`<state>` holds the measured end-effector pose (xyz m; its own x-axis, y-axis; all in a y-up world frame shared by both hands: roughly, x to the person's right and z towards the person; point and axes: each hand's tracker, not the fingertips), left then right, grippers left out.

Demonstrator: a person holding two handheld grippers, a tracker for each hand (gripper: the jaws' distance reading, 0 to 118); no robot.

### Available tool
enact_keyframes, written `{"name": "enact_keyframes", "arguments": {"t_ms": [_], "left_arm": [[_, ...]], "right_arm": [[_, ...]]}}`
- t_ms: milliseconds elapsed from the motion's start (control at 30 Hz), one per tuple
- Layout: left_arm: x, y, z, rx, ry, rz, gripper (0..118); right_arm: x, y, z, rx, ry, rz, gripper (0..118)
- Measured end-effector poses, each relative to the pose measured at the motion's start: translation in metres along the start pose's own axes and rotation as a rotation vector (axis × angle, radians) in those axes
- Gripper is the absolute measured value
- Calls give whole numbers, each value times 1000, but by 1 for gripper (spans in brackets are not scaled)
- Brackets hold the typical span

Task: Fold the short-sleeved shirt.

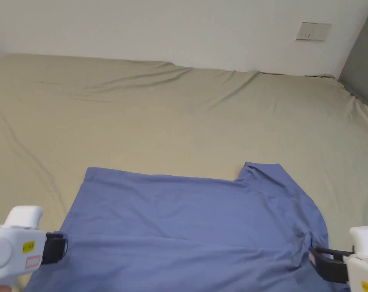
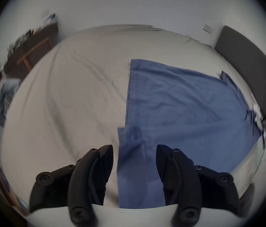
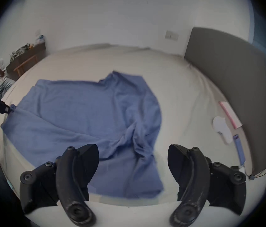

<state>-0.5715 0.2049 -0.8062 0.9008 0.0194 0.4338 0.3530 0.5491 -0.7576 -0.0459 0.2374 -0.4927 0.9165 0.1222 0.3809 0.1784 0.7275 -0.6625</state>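
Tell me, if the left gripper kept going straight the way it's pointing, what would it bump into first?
Most likely the blue shirt. The left gripper has its jaws open with the shirt's near edge between them, so cloth lies right ahead. Depth is blurry, so whether it already touches, I cannot tell.

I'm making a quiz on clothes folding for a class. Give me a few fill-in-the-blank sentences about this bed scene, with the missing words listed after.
1. The shirt spread on the bed is ____ in colour.
2. The jaws of the right claw stand ____, with the shirt lying beyond them.
3. A white switch plate is mounted on the ____ behind the bed.
4. The left claw has shirt cloth between its open jaws, near the shirt's ____ end.

Missing words: blue; open; wall; left
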Motion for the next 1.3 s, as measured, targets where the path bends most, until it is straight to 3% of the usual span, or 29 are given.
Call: {"name": "enact_keyframes", "arguments": {"t_ms": [67,167,267,300,367,400,433,467,567,633,700,767,900,967,1100,1167,1233,1300], "left_arm": [[21,-20,22,-57,50,-56,57],[24,-46,-16,-146,24,-78,57],[26,-48,-16,-65,47,25,56],[28,-40,-12,-99,23,38,48],[30,-40,-6,-60,-19,62,5],[36,-43,-5,-74,22,44,5],[38,-46,-7,-67,39,-15,5],[40,-50,-7,-57,45,-49,5],[35,-51,-4,-59,32,-70,5],[24,-44,5,-79,-38,-27,5],[8,-39,17,-62,-81,25,5],[-4,-39,30,-53,-137,82,5],[-7,-51,66,-32,-167,46,5],[-12,-69,77,-40,-155,31,5],[-35,-131,96,-86,-158,103,5],[-44,-165,96,-138,-139,119,5],[-39,-195,99,-195,-155,191,5],[-37,-213,93,-231,-170,195,5]], "right_arm": [[8,-2,14,8,-30,-25,91],[15,-12,-3,-107,-31,-49,91],[18,-29,-60,-309,16,-53,91],[12,-38,-74,-342,43,-52,90],[-3,-53,-96,-375,89,-30,59],[-5,-50,-83,-264,69,-109,50],[-4,-42,-77,-283,55,-119,25],[-7,-42,-74,-315,163,-135,17],[0,-46,-67,-322,176,-172,16],[9,-42,-45,-288,211,-274,16],[19,-38,-31,-262,242,-327,16],[19,-26,-6,-250,243,-302,16],[23,-28,33,-230,266,-276,16],[18,-39,53,-207,213,-216,16],[10,-91,72,-309,227,-153,16],[14,-121,73,-365,250,-181,16],[20,-146,79,-402,259,-267,16],[19,-160,83,-378,246,-271,16]]}}
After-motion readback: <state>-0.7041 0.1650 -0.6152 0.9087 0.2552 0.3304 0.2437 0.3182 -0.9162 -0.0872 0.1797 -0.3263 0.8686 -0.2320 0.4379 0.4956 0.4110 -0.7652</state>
